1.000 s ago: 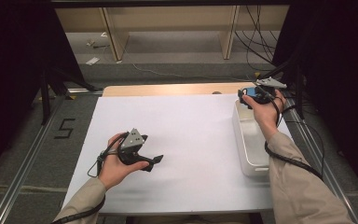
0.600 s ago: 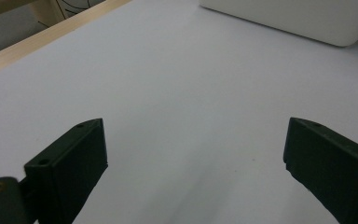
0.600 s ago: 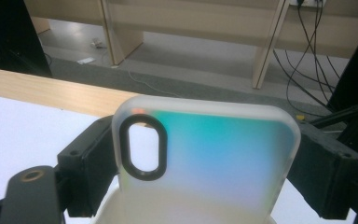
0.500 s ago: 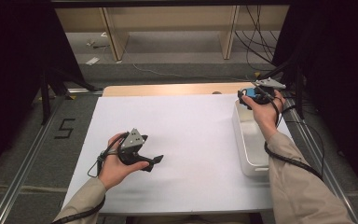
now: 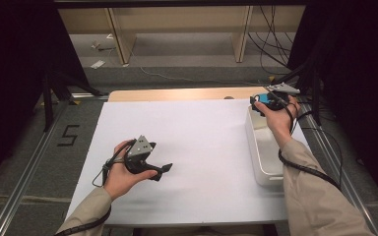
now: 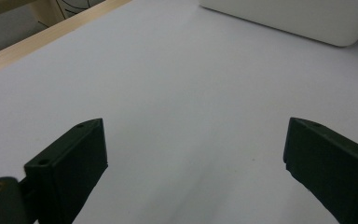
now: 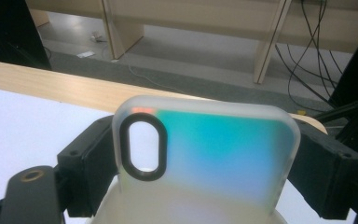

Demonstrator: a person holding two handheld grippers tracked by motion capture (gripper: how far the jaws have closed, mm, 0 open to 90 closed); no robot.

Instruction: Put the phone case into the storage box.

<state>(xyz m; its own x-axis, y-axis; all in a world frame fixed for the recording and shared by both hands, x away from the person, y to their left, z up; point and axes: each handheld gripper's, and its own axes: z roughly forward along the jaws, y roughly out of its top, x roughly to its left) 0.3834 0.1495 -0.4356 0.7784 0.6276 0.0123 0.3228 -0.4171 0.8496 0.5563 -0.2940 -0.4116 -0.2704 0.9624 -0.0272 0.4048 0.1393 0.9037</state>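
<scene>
- Phone case (image 7: 205, 154) sits squeezed between the jaws of the right tool (image 5: 268, 102), held up over the far end of the white bin (image 5: 263, 162).
- Its long side points down into the bin, right below.
- Left tool (image 5: 163, 169) rests wide and empty, well apart on the worktop (image 5: 202, 142).

We read this as lab or test-rig room, not home. Work table (image 5: 192, 147) covered with plain white sheet, wooden edge at far side. Black curtains (image 5: 15, 64) hang at both sides, closing off bay. Bare wooden frame legs (image 5: 118, 42) stand beyond table. Loose black cables (image 5: 275, 44) trail down at far right. Grey carpet floor (image 5: 187, 73) carries metal rails (image 5: 24, 167) and taped numeral 5 (image 5: 68, 135) beside table.
</scene>
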